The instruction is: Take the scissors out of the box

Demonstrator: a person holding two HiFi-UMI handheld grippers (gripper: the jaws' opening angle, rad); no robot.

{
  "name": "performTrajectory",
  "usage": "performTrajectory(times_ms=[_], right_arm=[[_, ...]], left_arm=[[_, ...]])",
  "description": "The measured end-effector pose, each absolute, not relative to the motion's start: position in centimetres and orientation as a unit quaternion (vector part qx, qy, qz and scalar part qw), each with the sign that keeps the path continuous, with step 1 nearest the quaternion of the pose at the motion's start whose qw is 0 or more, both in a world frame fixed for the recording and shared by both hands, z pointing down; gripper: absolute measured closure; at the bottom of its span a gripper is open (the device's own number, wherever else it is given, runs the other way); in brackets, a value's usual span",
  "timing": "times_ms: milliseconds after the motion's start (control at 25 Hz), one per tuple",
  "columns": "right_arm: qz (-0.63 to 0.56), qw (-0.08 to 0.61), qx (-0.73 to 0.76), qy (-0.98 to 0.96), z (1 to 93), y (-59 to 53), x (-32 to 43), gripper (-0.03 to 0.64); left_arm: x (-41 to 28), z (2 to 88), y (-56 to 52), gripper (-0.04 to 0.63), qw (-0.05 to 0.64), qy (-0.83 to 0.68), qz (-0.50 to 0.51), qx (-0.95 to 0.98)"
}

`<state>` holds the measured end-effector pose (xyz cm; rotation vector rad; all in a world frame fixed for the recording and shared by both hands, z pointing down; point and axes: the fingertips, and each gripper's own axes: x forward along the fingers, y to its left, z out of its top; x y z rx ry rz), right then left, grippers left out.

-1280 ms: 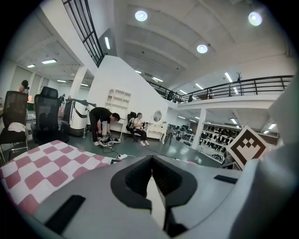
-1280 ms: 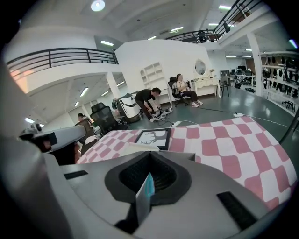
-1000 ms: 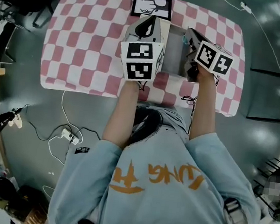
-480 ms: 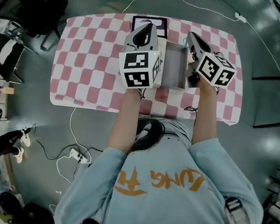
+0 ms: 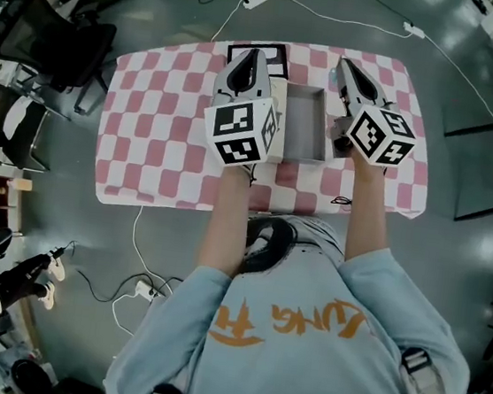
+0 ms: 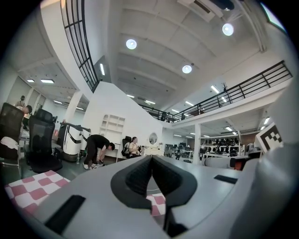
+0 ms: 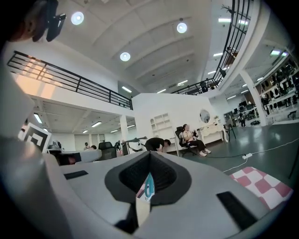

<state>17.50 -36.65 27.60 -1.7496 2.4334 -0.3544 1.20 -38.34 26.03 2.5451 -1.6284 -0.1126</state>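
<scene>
While both grippers hover over the far middle of the table point(image 5: 165, 137) in the head view, the left gripper point(image 5: 251, 57) sits just left of the box point(image 5: 304, 127) and the right gripper point(image 5: 343, 67) just right of it. The box is open-topped and near the far edge. Its floor looks bare grey, with nothing seen inside. A picture card point(image 5: 280, 53) lies at the far edge, partly hidden by the left gripper. Jaw state is not readable from up here.

Left gripper view: the jaws are pressed together tip to tip with nothing between them. Only a bit of checked cloth point(image 6: 28, 189) shows past them.

Right gripper view: the jaws are closed narrow on a thin teal-and-white piece, most likely the scissors point(image 7: 147, 186), standing upright in the hollow behind the tips. So the scissors appear to be out of the box, up in the right gripper over the far right part of the table, beside the box. Only this view shows them. The head view hides them behind the gripper body, and the left gripper view doesn't catch them.

Handling, as a judgement: light, stiff, flat and thin, with smooth sides, so they could twist or slip in a pinch, and one end is pointed. The best hold is across the flat near the handles or pivot, not the tip. Which part is pinched now I can't tell.
</scene>
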Motion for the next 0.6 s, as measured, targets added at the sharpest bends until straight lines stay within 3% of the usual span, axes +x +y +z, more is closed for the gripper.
performTrajectory(times_ms=[600], right_arm=[[-0.096, 0.037, -0.6, 0.793, 28.0, -36.1, 18.3, 0.621]], left_arm=[[1.6, 28.0, -38.0, 0.575, 0.056, -0.54, -0.016, 0.84]])
